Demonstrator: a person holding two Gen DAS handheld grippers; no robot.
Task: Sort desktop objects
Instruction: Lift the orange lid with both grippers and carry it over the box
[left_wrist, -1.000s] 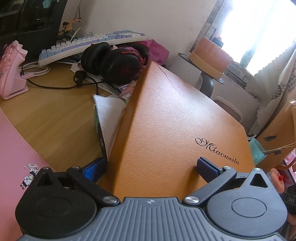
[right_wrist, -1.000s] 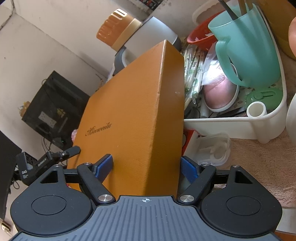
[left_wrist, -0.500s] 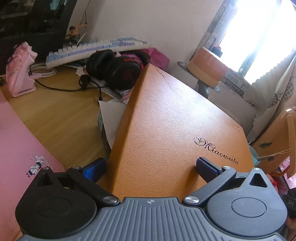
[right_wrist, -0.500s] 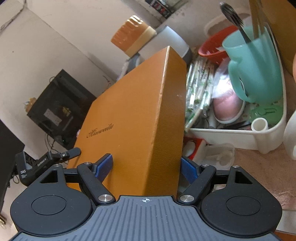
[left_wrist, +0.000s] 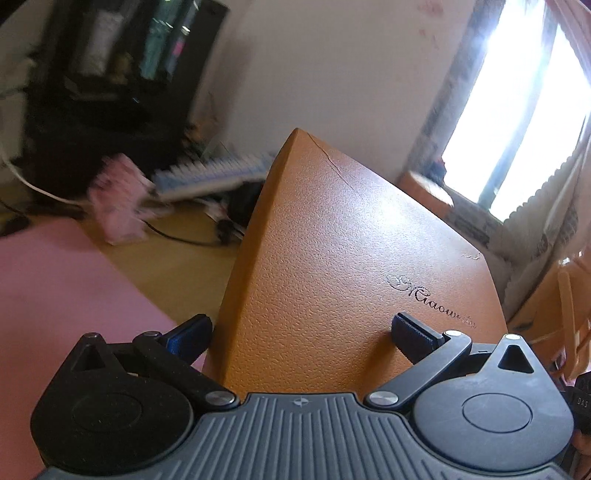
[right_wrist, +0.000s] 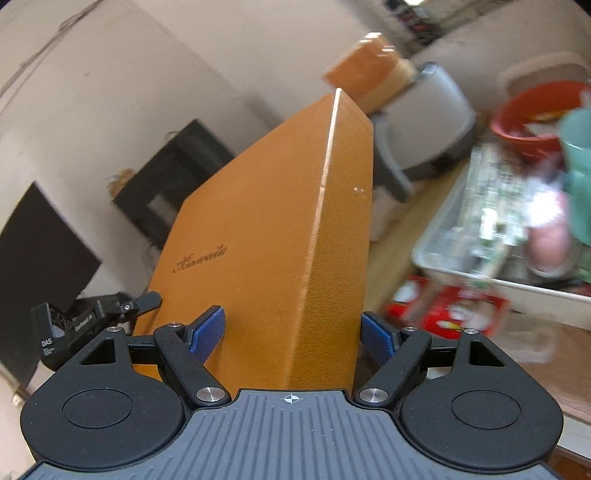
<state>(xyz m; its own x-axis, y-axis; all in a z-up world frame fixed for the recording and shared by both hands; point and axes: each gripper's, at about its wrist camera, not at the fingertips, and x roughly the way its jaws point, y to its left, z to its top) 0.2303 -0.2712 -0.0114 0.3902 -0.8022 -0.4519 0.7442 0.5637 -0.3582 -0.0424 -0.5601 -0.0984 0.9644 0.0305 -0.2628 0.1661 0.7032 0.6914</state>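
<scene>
Left wrist view: the left gripper (left_wrist: 301, 328) has its jaws clamped wide around the near end of the orange box (left_wrist: 343, 258), lifted off the tabletop (left_wrist: 177, 266), with a blurry keyboard (left_wrist: 214, 175) far behind. Right wrist view: the right gripper (right_wrist: 293, 330) grips the same box (right_wrist: 280, 236) too, jaws spread wide on both sides, white tray (right_wrist: 517, 284) off right.

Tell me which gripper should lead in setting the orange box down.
Right, tentatively. The right gripper clamps the orange box squarely across its narrow side, both pads flat. The left gripper holds one corner, one pad on the broad face. Both must stay clamped.
</scene>
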